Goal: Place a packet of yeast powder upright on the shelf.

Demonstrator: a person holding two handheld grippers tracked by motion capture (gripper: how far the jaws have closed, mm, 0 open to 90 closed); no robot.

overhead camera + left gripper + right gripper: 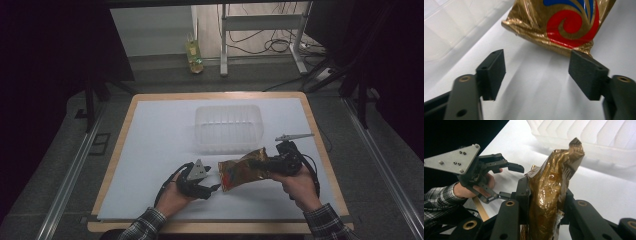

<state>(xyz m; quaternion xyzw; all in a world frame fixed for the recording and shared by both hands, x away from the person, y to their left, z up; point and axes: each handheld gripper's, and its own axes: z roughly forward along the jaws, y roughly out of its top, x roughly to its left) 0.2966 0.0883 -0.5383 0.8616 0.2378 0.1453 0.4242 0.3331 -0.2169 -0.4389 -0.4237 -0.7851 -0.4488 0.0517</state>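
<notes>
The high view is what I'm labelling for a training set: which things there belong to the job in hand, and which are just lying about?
In the job:
- gold snack bag, clamped in the right gripper
- left gripper, open beside the bag
- clear plastic tub just beyond them on the table

Lying about:
- yellow bottle on the floor
- cables by the metal frame

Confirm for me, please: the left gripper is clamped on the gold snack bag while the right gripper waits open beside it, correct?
The sides are swapped. The right gripper is clamped on the gold snack bag, as the right gripper view shows, while the left gripper waits open beside it.

Left tool (216, 181) agape; right tool (266, 163) seemingly clamped.
</notes>
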